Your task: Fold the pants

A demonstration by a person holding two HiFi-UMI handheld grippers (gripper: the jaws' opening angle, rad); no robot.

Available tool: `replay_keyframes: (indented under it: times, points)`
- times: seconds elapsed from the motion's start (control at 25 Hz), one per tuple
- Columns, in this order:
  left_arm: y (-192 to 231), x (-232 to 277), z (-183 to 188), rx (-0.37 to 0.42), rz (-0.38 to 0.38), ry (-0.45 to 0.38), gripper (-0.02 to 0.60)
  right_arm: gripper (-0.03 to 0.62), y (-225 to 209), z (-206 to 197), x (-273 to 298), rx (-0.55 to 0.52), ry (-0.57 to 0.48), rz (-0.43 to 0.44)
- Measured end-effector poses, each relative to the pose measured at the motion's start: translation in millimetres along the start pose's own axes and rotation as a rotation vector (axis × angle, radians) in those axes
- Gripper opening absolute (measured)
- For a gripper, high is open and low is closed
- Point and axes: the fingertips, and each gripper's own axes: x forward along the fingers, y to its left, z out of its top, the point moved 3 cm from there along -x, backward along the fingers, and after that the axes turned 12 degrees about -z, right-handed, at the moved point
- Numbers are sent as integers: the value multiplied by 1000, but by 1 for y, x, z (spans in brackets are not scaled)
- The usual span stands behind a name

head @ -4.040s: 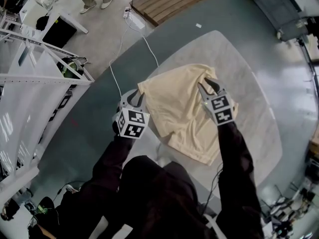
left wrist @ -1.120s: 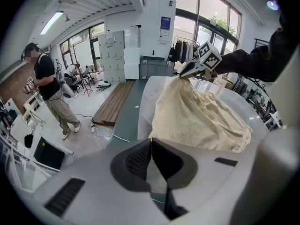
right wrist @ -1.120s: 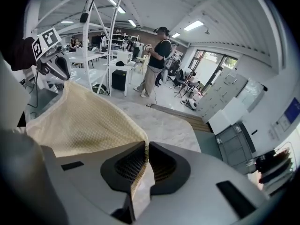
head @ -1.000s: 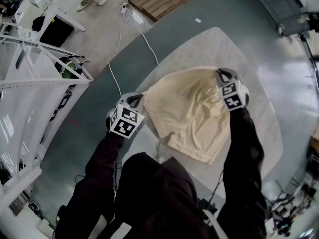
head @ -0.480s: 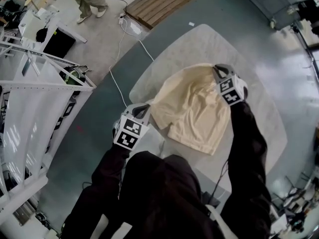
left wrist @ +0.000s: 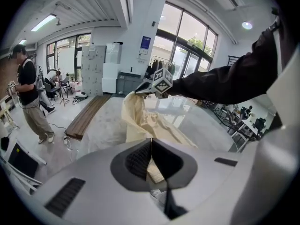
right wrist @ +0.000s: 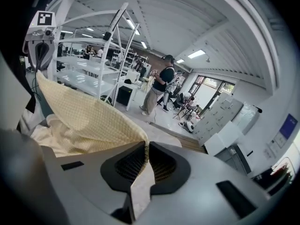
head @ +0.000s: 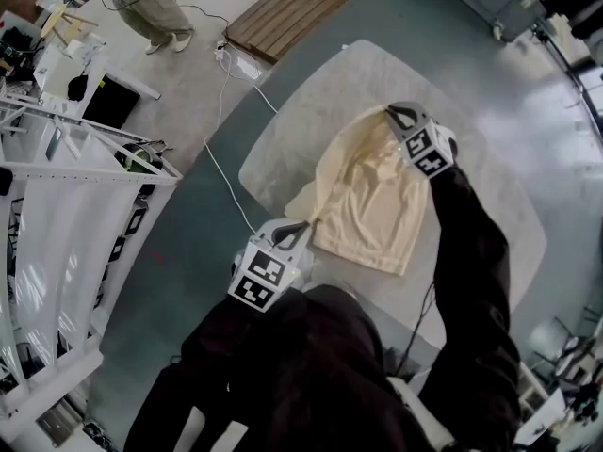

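Observation:
Pale yellow pants lie partly on the round grey table, with one side lifted and stretched between both grippers. My left gripper is at the table's near left edge, shut on a corner of the cloth. In the left gripper view the fabric runs from its closed jaws up to the right gripper. My right gripper is held above the far end of the pants, shut on the other corner. In the right gripper view the cloth is pinched in those jaws.
A white metal frame rack stands left of the table. A wooden bench and a white cable lie on the floor beyond it. A person stands at the far left.
My left gripper has moved up and inward toward the table with its corner of the pants, so the cloth now looks narrower. The right gripper has risen slightly and keeps its hold.

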Motion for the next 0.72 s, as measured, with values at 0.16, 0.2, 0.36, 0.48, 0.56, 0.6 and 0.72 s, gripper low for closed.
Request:
replay_keyframes:
  times: [0.16, 0.2, 0.36, 0.48, 0.56, 0.6, 0.72]
  points:
    - [-36, 13, 7, 22, -57, -6, 8, 28, -5, -1, -4, 54, -37, 24]
    - [-44, 16, 9, 24, -71, -9, 9, 28, -6, -2, -5, 79, -47, 31]
    - [-72, 29, 16, 17, -127, -24, 9, 28, -15, -8, -9, 189, -70, 42]
    - [-90, 40, 20, 14, -169, -26, 9, 28, -20, -12, -10, 252, -84, 50]
    - [-101, 48, 23, 15, -196, -25, 9, 28, -21, -14, -10, 285, -88, 58]
    - [-106, 51, 25, 12, -211, -27, 9, 28, -22, -15, -10, 301, -88, 61]
    - [-124, 66, 32, 4, -259, -36, 9, 28, -24, -17, -9, 333, -89, 66]
